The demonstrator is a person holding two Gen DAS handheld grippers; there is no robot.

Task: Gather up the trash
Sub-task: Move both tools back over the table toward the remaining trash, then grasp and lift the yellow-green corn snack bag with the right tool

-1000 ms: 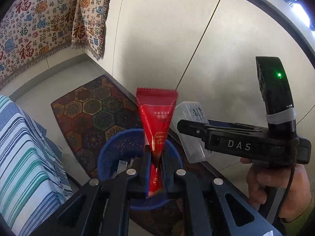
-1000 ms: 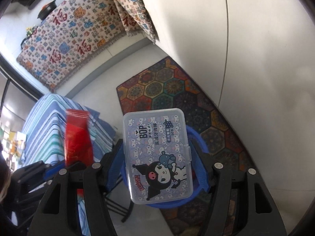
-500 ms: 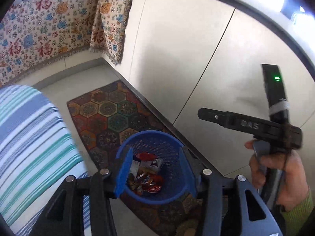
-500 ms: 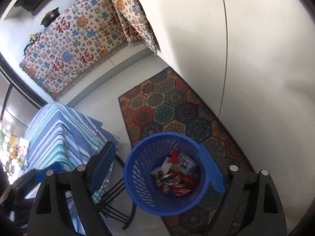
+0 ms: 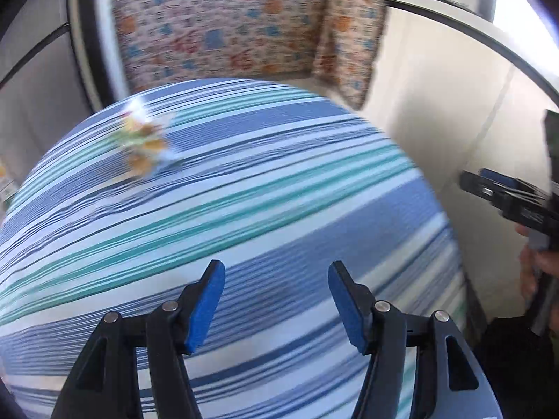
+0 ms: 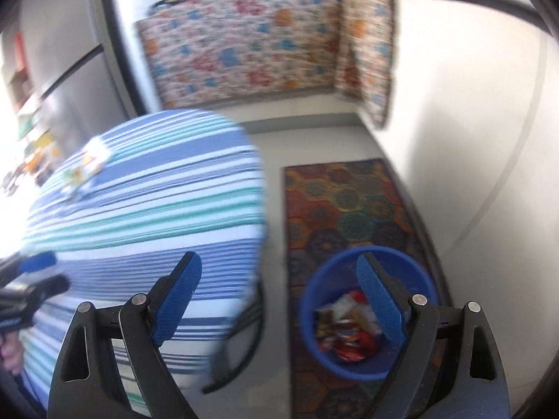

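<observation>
In the left wrist view my left gripper (image 5: 276,300) hangs over the blue-and-teal striped tablecloth (image 5: 279,188), its jaws opening with nothing between the blue pads. A blurred orange and white wrapper (image 5: 143,146) lies on the cloth's far left. My right gripper (image 6: 279,296) stands wide open and holds nothing, over the gap between the table's edge (image 6: 157,188) and the blue basket (image 6: 328,265). Several wrappers (image 6: 346,331) lie in the basket. The same wrapper on the table (image 6: 84,171) shows far left. Each gripper appears at the edge of the other's view: the right gripper (image 5: 506,202), the left gripper (image 6: 35,279).
The basket stands on a hexagon-patterned rug (image 6: 349,202) beside a white panelled wall (image 6: 471,122). A flowered cloth (image 5: 227,31) hangs behind the table. Dark curved table legs (image 6: 244,331) show under the table edge. A person's hand (image 5: 538,269) grips the right tool.
Both grippers let go of the red packet and the clear plastic box over the basket, opened, and swung left from the basket toward the striped table.
</observation>
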